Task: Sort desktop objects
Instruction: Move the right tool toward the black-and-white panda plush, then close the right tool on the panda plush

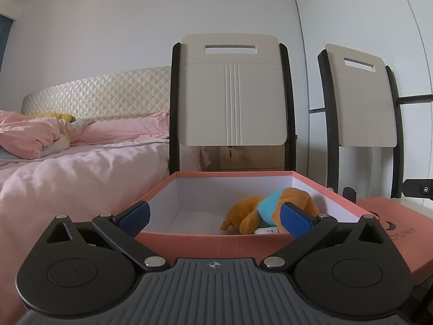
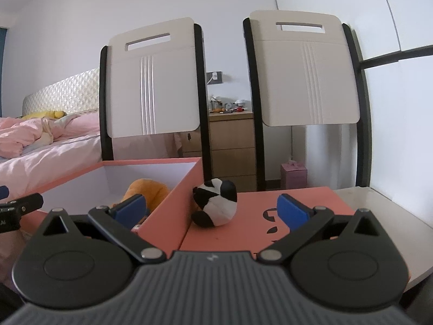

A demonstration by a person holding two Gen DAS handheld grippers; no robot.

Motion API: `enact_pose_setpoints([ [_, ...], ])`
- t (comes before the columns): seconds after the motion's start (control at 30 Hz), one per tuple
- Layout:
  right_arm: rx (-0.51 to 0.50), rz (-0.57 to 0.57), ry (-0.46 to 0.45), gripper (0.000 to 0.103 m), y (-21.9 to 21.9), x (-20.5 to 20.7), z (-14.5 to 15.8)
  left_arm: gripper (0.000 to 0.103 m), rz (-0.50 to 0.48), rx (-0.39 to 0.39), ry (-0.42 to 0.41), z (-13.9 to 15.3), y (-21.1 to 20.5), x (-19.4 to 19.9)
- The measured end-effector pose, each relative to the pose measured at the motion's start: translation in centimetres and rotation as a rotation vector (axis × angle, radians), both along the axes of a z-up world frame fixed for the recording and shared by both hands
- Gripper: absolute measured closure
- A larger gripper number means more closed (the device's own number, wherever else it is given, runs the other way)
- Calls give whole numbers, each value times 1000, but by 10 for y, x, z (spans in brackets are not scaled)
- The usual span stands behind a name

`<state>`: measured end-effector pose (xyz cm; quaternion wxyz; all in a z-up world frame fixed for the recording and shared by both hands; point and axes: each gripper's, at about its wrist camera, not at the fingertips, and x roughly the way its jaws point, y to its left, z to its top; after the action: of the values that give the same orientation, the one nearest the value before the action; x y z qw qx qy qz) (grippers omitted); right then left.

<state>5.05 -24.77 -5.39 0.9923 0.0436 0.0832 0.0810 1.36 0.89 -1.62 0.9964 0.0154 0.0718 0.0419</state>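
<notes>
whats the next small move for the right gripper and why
Probably ease the right gripper forward around the panda plush. It sits on the box lid, outside the open box that already holds the orange plush, and both grippers are open and empty.

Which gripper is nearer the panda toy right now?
Right. The right gripper faces the panda toy on the lid, open; the left gripper is over the box, open.

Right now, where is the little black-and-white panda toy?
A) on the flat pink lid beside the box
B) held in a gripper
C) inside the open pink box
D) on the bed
A: the panda toy sits on the flat pink lid, just outside the open pink box, with the right gripper open and clear of it.
</notes>
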Motion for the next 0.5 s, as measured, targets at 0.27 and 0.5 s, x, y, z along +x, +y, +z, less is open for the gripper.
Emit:
enact_pose_setpoints([
  [0.27, 13, 2, 6, 0, 0, 1, 0, 0, -2, 4, -2, 0, -1, 0],
  [0.5, -2, -8, 0, 0, 3, 0, -1, 0, -4, 6, -4, 0, -1, 0],
])
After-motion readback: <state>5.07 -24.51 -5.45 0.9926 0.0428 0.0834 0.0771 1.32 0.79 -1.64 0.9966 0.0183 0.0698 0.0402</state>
